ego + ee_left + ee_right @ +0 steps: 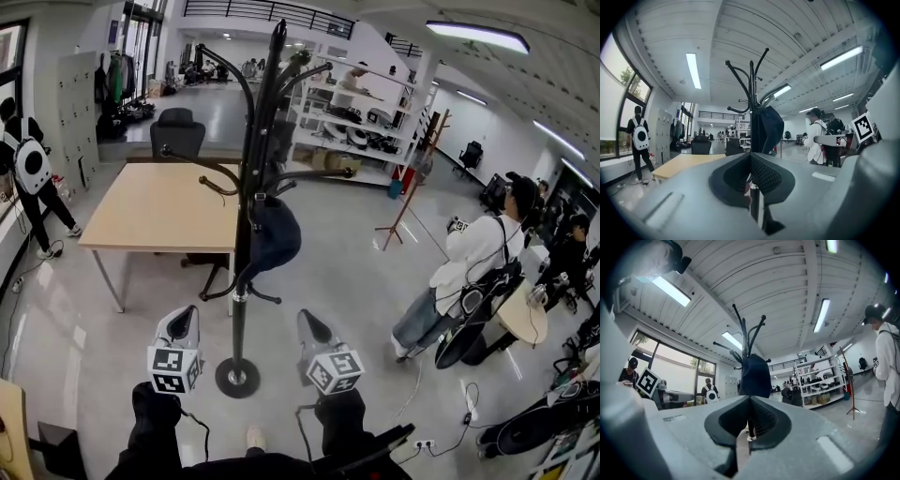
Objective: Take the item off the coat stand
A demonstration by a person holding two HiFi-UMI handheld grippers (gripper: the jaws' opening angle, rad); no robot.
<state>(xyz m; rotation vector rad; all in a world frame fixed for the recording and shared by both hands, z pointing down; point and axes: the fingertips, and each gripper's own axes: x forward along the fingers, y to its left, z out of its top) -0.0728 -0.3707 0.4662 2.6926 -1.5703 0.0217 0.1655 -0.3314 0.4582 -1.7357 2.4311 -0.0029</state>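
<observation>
two closed tools (empty), left tool (186,322), right tool (313,327), coat stand (241,314) on glossy grey floor (342,281)

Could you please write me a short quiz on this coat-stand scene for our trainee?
1. What hangs on the coat stand?
2. In the head view, the wooden table lies on which side of the stand: A left, B right?
3. True or false: the right tongs hold something.
Key: 1 a dark blue item; 2 A; 3 false, shut and empty.
</observation>
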